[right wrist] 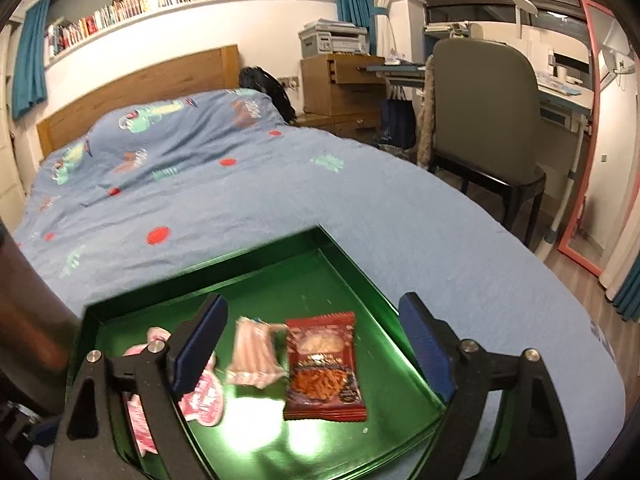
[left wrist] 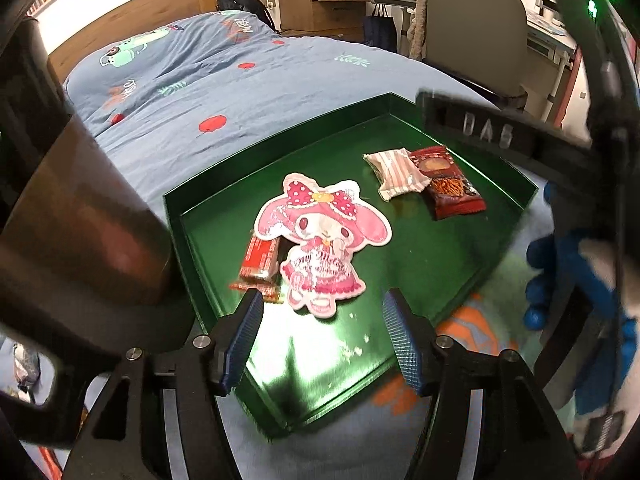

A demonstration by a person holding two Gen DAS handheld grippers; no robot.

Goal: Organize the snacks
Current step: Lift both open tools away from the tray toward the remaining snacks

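A green tray (left wrist: 460,280) lies on the bed; it also shows in the right wrist view (right wrist: 384,304). In it lie a pink cartoon-rabbit packet (left wrist: 320,236), a small red-orange wrapper (left wrist: 260,264), a striped pink-and-white packet (left wrist: 394,174) and a dark red snack bag (left wrist: 450,184). My left gripper (left wrist: 322,320) is open and empty, just above the tray's near part, close to the rabbit packet. My right gripper (right wrist: 312,340) is open and empty above the striped packet (right wrist: 256,356) and the red bag (right wrist: 324,368). The rabbit packet (right wrist: 204,396) is partly hidden by its left finger.
The bed has a blue patterned quilt (right wrist: 240,184). A brown cylindrical object (left wrist: 80,216) stands close at the tray's left. A grey chair (right wrist: 484,120), desk and wooden drawers (right wrist: 340,84) stand beyond the bed. The other hand-held gripper (left wrist: 500,136) crosses the left wrist view.
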